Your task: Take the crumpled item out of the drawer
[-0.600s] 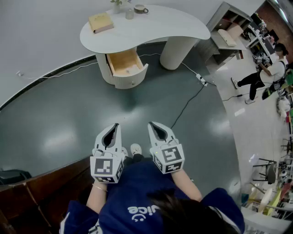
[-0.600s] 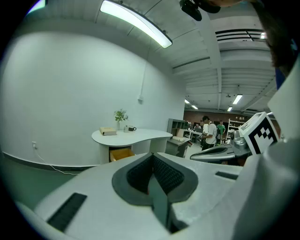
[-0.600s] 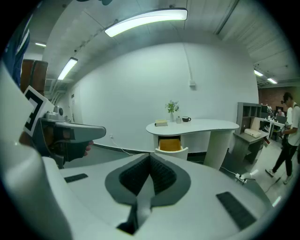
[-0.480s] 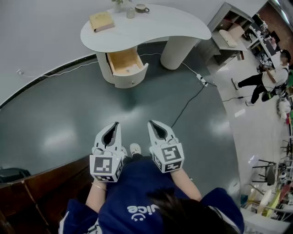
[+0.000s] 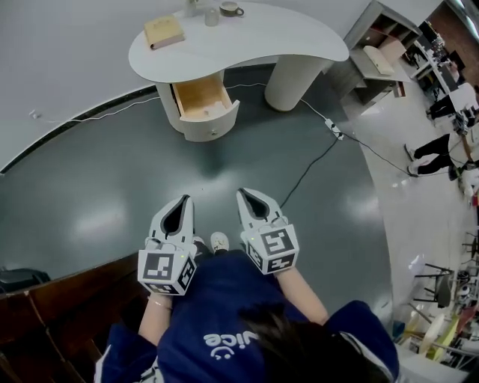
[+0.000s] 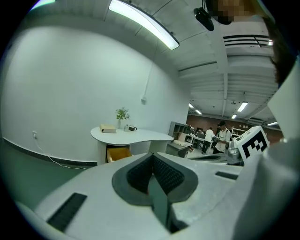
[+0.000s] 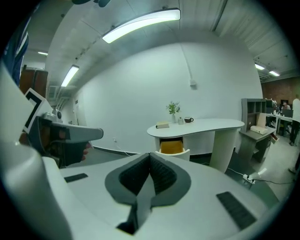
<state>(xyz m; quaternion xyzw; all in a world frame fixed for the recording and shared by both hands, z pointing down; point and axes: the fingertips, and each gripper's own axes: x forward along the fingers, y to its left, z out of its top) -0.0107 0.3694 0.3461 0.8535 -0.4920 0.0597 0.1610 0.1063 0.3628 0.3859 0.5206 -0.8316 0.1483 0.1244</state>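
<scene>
My left claw (image 5: 184, 199) and right claw (image 5: 244, 193) are both closed with nothing between the jaws. They are held side by side, a little apart, low in front of the person's blue top and above the dark green floor (image 5: 105, 187). Well ahead of them stands the curved white desk (image 5: 269, 36), which carries a tan book (image 5: 163, 31) and a cup (image 5: 230, 9), and the drawer (image 5: 212, 127) under its left end stands open, showing a wooden inside. I cannot make out the crumpled item in that drawer, because it is too small to tell in any view.
</scene>
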